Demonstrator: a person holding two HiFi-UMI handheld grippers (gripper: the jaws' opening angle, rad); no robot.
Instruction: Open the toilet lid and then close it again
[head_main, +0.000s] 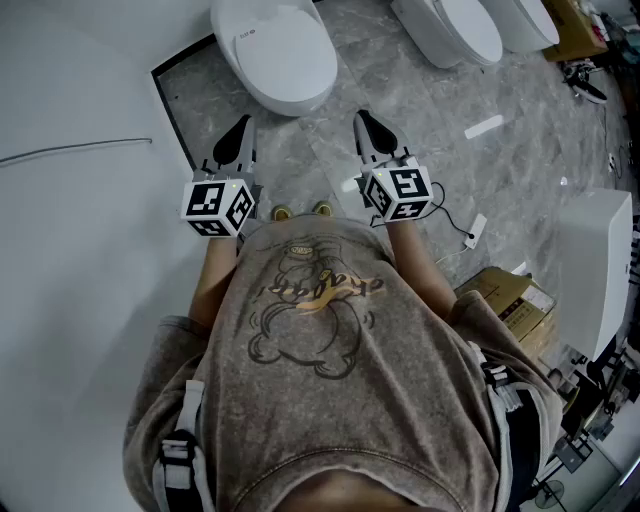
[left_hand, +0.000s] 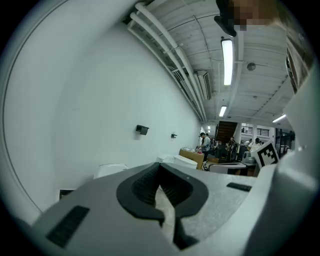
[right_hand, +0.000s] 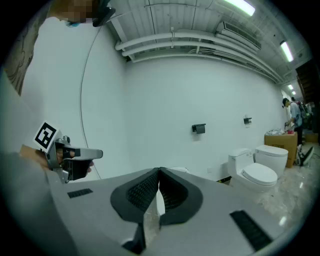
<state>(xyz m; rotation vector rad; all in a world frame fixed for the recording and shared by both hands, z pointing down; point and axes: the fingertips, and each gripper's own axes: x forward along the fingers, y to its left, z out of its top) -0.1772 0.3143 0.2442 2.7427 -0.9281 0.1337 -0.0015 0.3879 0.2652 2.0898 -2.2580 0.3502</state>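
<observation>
A white toilet (head_main: 278, 52) stands on the grey marble floor straight ahead of me, and its lid lies flat and closed. My left gripper (head_main: 242, 128) is held level just short of the bowl's front left, its jaws shut with nothing between them. The right gripper (head_main: 363, 122) hovers to the bowl's front right, also shut and empty. In the left gripper view the shut jaws (left_hand: 160, 169) point along the wall, with the toilet's white top (left_hand: 111, 170) behind them. In the right gripper view the shut jaws (right_hand: 159, 173) hide most of the toilet (right_hand: 176, 171).
Two more white toilets (head_main: 452, 30) (head_main: 522, 20) stand to the right along the white wall (head_main: 70, 200). A cardboard box (head_main: 512, 300) and a white unit (head_main: 597, 262) are at my right. People stand far off down the room (left_hand: 206, 142). A cable plug (head_main: 476, 230) lies on the floor.
</observation>
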